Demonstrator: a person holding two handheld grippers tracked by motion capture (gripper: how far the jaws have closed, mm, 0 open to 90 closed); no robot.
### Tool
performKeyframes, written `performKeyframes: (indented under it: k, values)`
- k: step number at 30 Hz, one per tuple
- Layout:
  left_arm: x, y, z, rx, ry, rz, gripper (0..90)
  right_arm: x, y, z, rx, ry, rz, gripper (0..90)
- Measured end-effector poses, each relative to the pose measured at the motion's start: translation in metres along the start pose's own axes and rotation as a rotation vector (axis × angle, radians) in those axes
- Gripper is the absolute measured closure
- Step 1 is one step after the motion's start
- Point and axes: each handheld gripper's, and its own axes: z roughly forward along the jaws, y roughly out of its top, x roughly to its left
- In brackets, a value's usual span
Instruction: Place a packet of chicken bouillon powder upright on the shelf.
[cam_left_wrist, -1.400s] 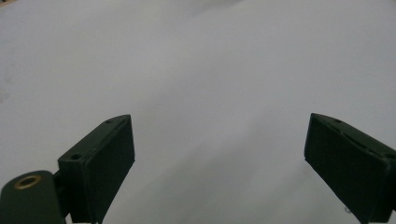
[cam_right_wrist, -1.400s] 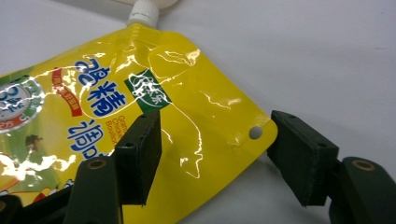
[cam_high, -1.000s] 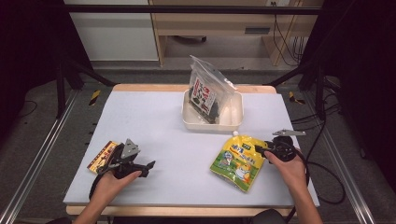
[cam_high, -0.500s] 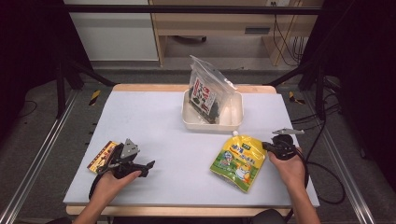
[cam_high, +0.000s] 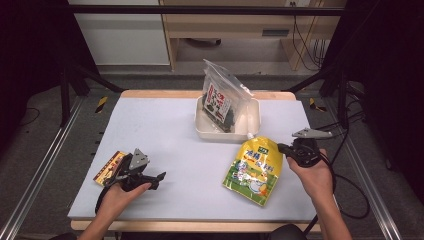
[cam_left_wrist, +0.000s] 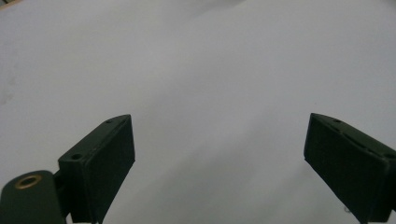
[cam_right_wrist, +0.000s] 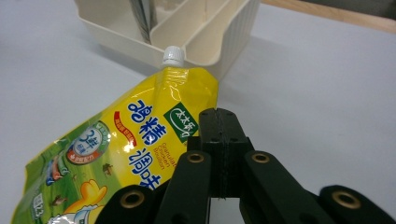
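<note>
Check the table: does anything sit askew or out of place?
The yellow pouch lies flat and slanted on the table, outside the bin. The clear bag leans tilted in the bin. Nothing is spilled.

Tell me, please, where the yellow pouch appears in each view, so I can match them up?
High view: yellow pouch right of centre, just in front of the tray.
Left gripper view: not in it.
Right gripper view: pouch lower left, cap toward the tray.
Shared landmark: the tray.
</note>
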Motion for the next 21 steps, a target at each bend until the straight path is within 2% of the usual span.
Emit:
performKeyframes:
  k: [10, 13, 16, 17, 20, 21]
  values:
    - [0.001, 0.000, -0.001, -0.005, 0.003, -0.002, 8.5, 0.022, 0.028, -0.008, -0.033, 0.037, -0.063, 90.0]
    - [0.001, 0.000, -0.001, -0.005, 0.002, -0.002, 8.5, 0.031, 0.042, -0.006, -0.036, 0.048, -0.104, 90.0]
    - [0.002, 0.000, -0.002, -0.008, 0.003, -0.004, 8.5, 0.035, 0.049, -0.005, -0.037, 0.059, -0.120, 90.0]
    - [0.002, 0.000, -0.002, -0.009, 0.003, -0.004, 8.5, 0.039, 0.056, -0.003, -0.034, 0.064, -0.142, 90.0]
    - [0.002, 0.000, -0.002, -0.010, 0.004, -0.004, 8.6, 0.043, 0.061, -0.001, -0.032, 0.071, -0.160, 90.0]
    - [0.002, 0.001, -0.002, -0.012, 0.004, -0.004, 8.6, 0.048, 0.067, 0.002, -0.029, 0.078, -0.182, 90.0]
